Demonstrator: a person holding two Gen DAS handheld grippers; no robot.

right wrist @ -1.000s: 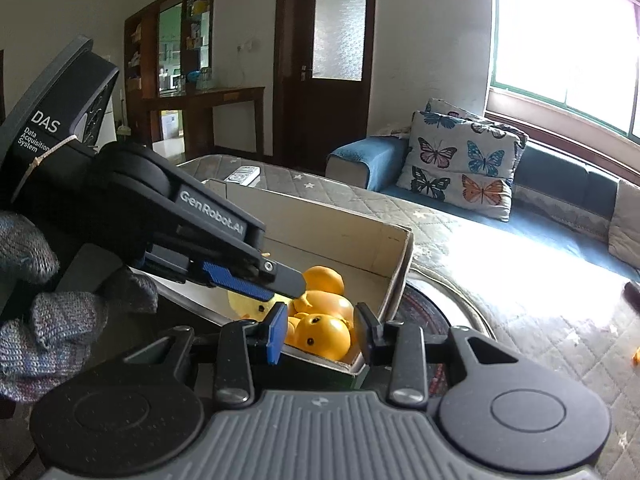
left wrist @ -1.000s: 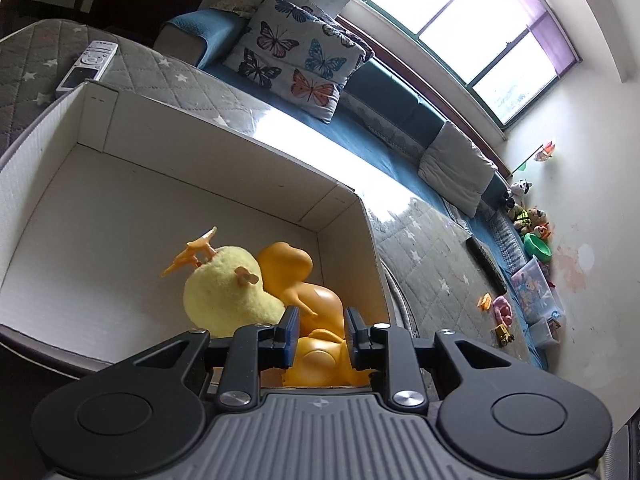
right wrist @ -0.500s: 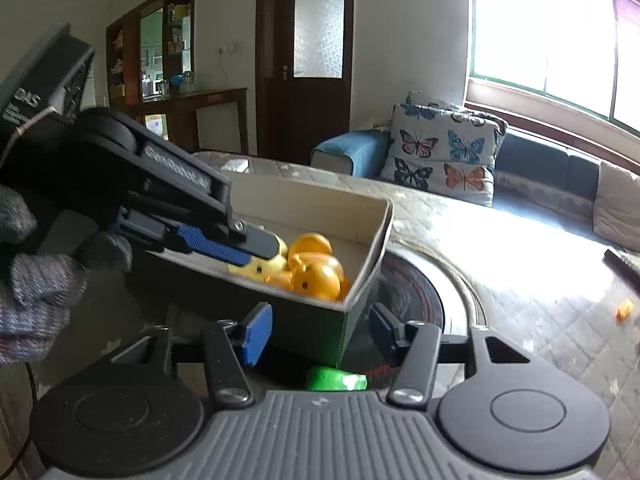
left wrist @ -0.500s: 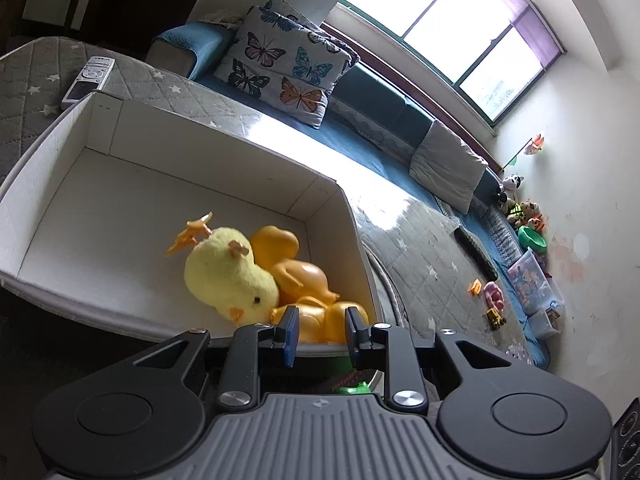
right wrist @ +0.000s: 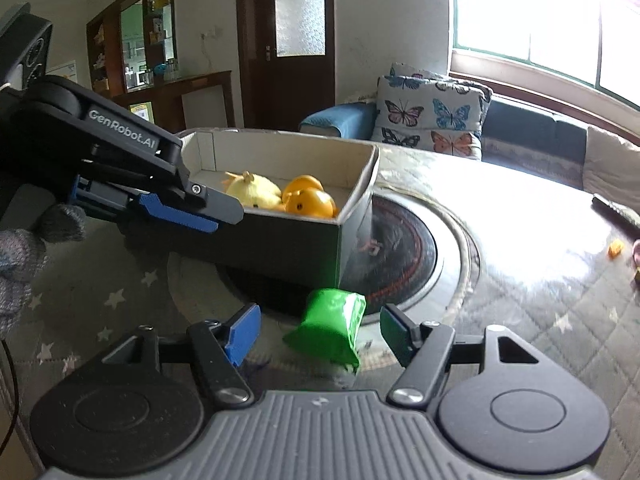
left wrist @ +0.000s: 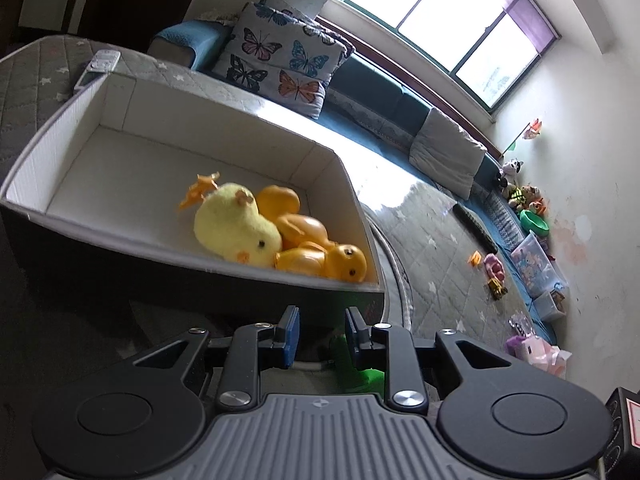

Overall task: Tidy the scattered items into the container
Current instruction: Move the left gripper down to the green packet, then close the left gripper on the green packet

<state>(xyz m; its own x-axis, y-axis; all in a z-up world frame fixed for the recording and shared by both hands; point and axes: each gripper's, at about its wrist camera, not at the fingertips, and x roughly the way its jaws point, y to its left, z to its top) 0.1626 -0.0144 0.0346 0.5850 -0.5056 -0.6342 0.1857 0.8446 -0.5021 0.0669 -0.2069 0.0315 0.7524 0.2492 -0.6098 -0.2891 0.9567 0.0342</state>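
Observation:
A white-lined cardboard box (left wrist: 192, 264) (right wrist: 280, 244) stands on the quilted table. Inside it lie a yellow plush chick (left wrist: 236, 228) (right wrist: 254, 192) and orange rubber ducks (left wrist: 340, 262) (right wrist: 310, 202). A green packet (right wrist: 330, 326) lies on the table in front of the box's near corner. My right gripper (right wrist: 320, 320) is low over the packet and its jaws are opening; the packet sits between the fingers, untouched. My left gripper (left wrist: 322, 334) (right wrist: 208, 216) hovers outside the box's near wall with a narrow, empty gap between its jaws. In its own view the green packet (left wrist: 344, 350) shows just behind its fingers.
A round black hob (right wrist: 400, 248) is set into the table beside the box. A white remote (left wrist: 98, 66) lies beyond the box, and a black remote (left wrist: 476, 228) and small toys (left wrist: 494, 270) at the right. A gloved hand (right wrist: 24, 248) holds the left gripper.
Both grippers have drawn back from over the box to its near side. The right gripper's jaws have widened and the green packet has come between them. The toys stay in the box.

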